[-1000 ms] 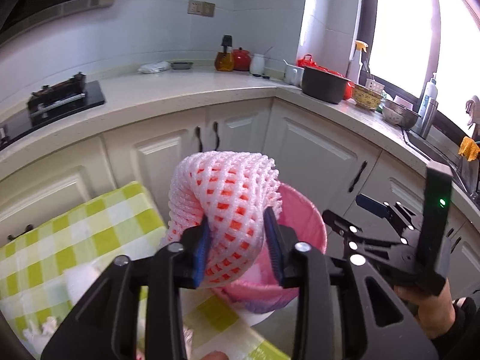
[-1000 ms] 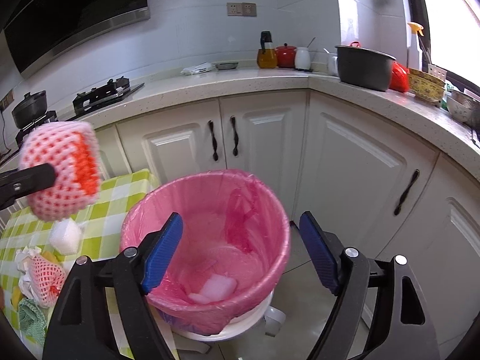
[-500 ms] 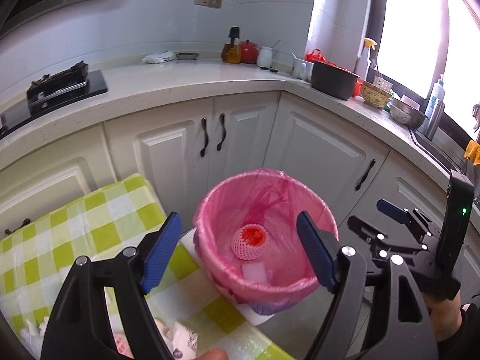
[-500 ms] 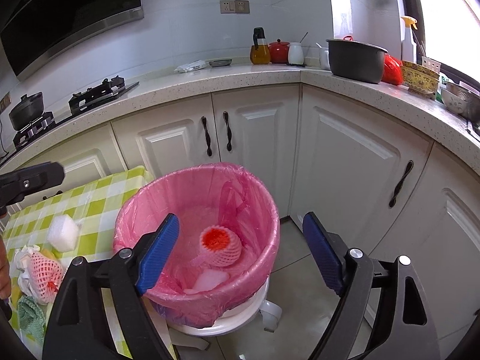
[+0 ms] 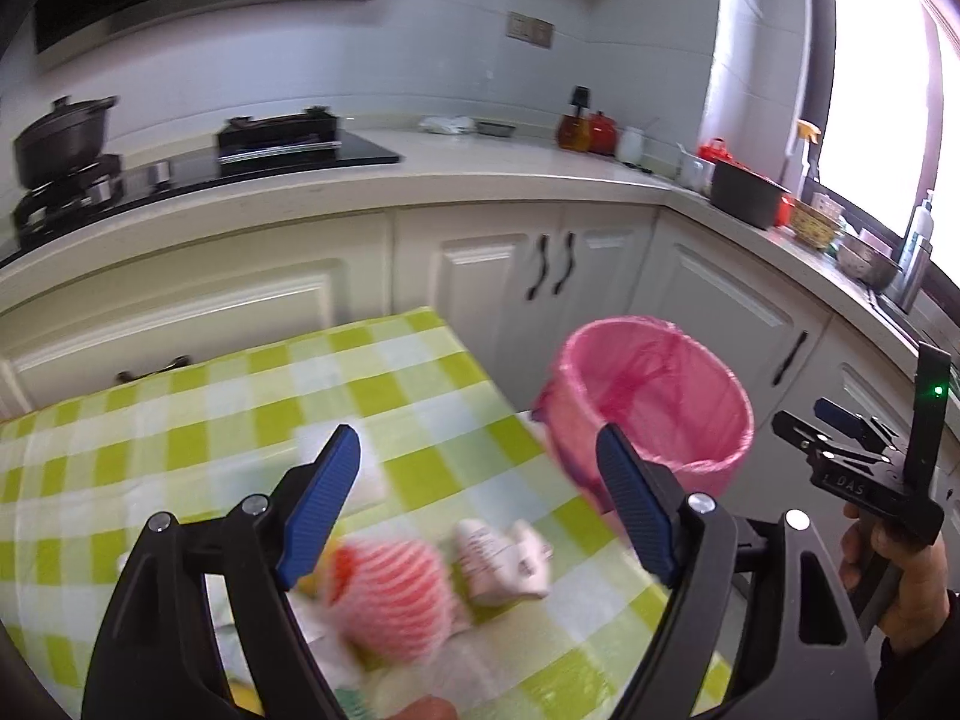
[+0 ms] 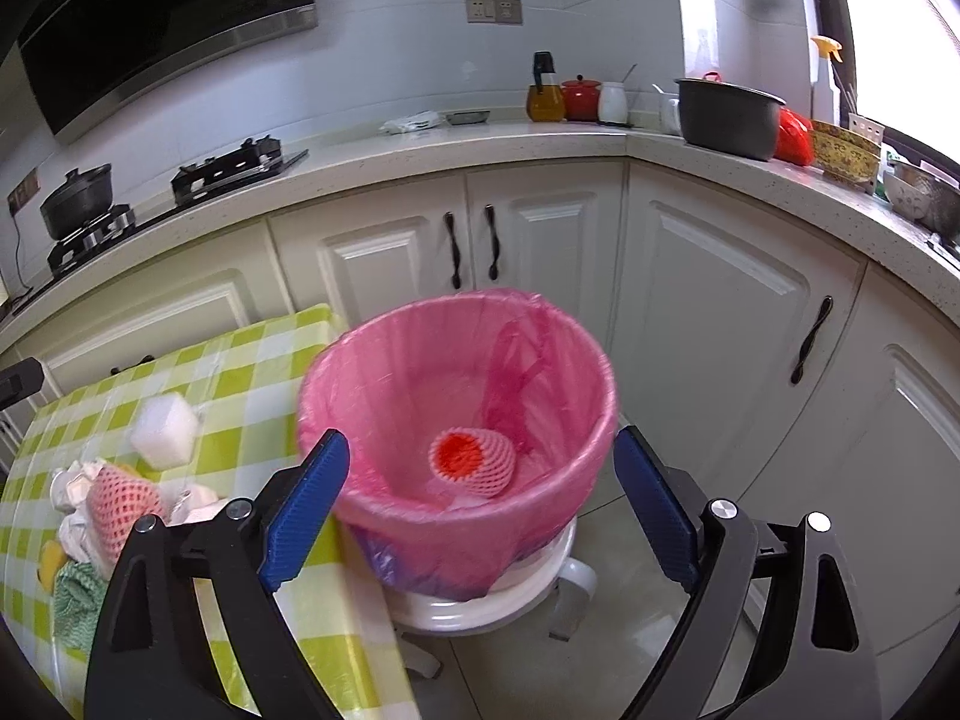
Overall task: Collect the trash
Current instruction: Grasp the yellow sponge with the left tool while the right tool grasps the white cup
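- Trash still to collect lies on the green-checked tablecloth: a pink foam fruit net at lower centre of my left wrist view, a crumpled white paper wad just to its right, and a white foam block at mid-left of my right wrist view.
- One foam net already sits at the bottom of the pink-lined trash bin, in the middle of the right view.
- My left gripper is spread wide and holds nothing; it hangs over the pile, the net just below and between its fingers.
- My right gripper is also spread and empty, poised in front of the bin's rim.
- As I judge it, I am between items: reaching for the next piece.
- Next I should lower the left fingers around the net, squeeze gently since the foam gives, then carry it to the bin at right of the left view.
- That view is blurred, so the exact gap to the net is unclear.
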### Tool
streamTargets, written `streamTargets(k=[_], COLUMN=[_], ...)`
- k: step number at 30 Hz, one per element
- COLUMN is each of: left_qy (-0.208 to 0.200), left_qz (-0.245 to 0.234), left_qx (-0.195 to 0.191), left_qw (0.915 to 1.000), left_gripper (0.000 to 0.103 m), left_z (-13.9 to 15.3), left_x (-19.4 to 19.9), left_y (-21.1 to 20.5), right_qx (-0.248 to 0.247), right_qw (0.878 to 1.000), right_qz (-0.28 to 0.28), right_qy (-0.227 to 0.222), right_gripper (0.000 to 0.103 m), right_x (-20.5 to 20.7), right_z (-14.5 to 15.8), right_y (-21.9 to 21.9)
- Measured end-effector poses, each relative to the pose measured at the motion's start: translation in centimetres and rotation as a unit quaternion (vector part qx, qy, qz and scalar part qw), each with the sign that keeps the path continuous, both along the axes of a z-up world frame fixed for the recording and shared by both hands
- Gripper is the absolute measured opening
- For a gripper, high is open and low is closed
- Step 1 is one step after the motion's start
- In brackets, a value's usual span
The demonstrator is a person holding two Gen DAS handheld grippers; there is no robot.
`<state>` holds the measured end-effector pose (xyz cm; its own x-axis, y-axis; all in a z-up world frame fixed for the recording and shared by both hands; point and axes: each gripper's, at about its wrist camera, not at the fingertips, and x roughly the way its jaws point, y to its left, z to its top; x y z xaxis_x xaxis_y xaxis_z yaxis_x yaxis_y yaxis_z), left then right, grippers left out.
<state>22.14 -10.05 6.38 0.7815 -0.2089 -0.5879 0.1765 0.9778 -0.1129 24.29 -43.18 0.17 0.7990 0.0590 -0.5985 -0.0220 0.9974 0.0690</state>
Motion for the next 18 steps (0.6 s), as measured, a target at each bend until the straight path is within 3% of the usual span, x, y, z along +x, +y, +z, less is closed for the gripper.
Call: streamTargets(k=[8,18], left_qy=[0.000,0.033], left_qz=[0.069,0.109], left_qx=[0.003,-0.003], left_qw=[0.9976,0.9935], left_gripper=[0.079,0.079], left_z=[-0.3,-3.9], left_x=[-5.2,-9.9], left_y=[8.5,13.5], right_qx=[0.009,0.019], right_qw=[0.999,0.995], right_qz=[0.037,0.084], right_qy=[0.014,0.049], right_gripper=[0.085,0.085], right_x=[-2.8,-6.1], right_z=[-1.1,-3.7], right_y=[5.7,11.8])
